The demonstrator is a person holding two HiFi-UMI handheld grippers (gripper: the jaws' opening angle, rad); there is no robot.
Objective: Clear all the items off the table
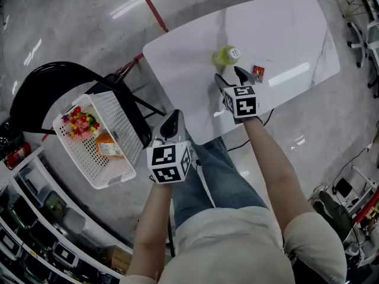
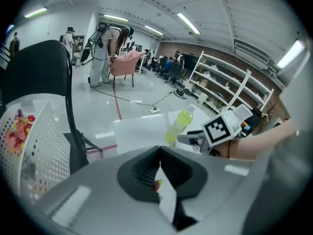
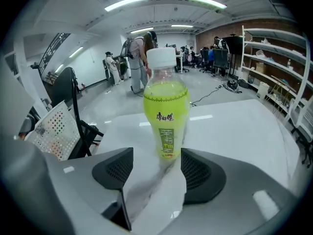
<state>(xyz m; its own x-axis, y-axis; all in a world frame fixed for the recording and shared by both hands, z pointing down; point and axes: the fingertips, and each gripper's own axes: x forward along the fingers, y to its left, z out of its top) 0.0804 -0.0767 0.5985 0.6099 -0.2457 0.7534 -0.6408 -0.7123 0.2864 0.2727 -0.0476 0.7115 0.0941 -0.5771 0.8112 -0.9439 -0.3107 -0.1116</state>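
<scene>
While the right claw [image 3: 156, 166] gapes, bottle [image 3: 166, 112] upright, cap [image 3: 161, 58] uppermost

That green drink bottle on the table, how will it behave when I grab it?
The bottle looks nearly full, so probably heavy for its size and fairly stiff. It stands tall and narrow on the table, so a push near the cap could tip it; lying down, it would likely roll.
</scene>
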